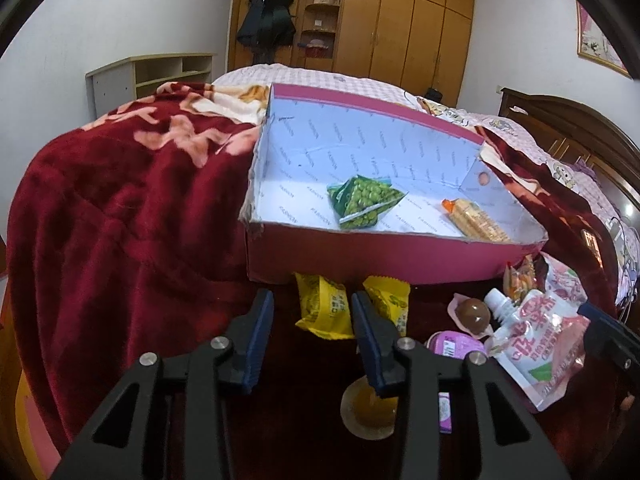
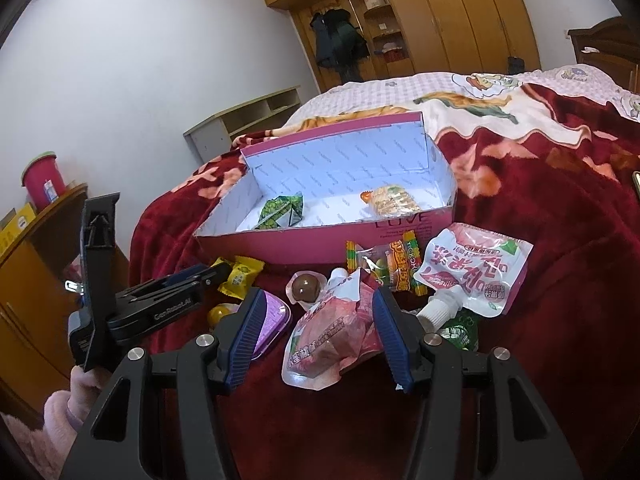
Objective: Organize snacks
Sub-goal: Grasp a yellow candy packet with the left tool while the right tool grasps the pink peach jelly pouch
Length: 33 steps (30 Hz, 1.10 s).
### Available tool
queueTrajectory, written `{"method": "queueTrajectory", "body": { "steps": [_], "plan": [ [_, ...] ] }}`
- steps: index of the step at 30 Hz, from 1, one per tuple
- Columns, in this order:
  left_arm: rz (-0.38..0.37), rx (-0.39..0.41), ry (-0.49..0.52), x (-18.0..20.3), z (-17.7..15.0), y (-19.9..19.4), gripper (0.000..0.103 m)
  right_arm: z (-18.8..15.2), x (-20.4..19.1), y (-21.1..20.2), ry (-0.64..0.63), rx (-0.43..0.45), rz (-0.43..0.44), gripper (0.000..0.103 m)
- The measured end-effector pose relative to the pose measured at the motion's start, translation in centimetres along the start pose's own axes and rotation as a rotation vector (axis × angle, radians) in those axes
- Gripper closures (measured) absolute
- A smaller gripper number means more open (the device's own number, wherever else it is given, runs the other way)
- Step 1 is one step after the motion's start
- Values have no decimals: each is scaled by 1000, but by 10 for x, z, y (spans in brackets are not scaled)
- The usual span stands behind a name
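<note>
The box (image 1: 384, 268) is sitting on the red blanket (image 1: 120, 220) that is covering the bed, with its pink front wall facing the grippers. Inside it, a green snack packet (image 1: 362, 200) is lying near the middle of the floor, and an orange cracker packet (image 1: 476, 218) is lying toward the right end wall.

The loose snacks are lying on the blanket just in front of the box's front wall. The left gripper (image 1: 314, 334) is pointing down at two yellow packets (image 1: 324, 312) lying side by side against that wall. Its jaws are standing narrowly apart, one packet is showing between the fingertips, and the pads are not pressing on it.

The right gripper (image 2: 320, 340) is hovering over a crumpled pink pouch (image 2: 332, 336), with its jaws standing wide on either side and not gripping. A second pink pouch (image 2: 476, 276), a brown round sweet (image 2: 306, 288), a purple tub (image 2: 270, 320) and an orange packet (image 2: 400, 268) are lying close around it.
</note>
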State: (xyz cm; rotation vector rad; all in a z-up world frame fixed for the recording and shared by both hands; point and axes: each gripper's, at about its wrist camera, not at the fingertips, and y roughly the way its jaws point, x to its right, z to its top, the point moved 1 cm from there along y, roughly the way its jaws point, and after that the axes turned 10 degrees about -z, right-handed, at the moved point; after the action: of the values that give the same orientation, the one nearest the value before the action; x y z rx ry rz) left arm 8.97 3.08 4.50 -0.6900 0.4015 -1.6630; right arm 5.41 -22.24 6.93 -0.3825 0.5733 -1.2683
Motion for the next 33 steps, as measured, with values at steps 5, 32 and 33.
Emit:
{"method": "queueTrajectory", "body": {
  "steps": [5,32,33],
  "plan": [
    [10,2,2,-1,-2,6,60,-1,-1,3,-7,-6,-9,46],
    [-24,20,26,2,-8,-3,77,-17,-7,26,-57,-41,-90,46],
    [-23,20,28,2,-8,-3,76,-18,-8,27,-65,-36,-92,45]
  ]
}}
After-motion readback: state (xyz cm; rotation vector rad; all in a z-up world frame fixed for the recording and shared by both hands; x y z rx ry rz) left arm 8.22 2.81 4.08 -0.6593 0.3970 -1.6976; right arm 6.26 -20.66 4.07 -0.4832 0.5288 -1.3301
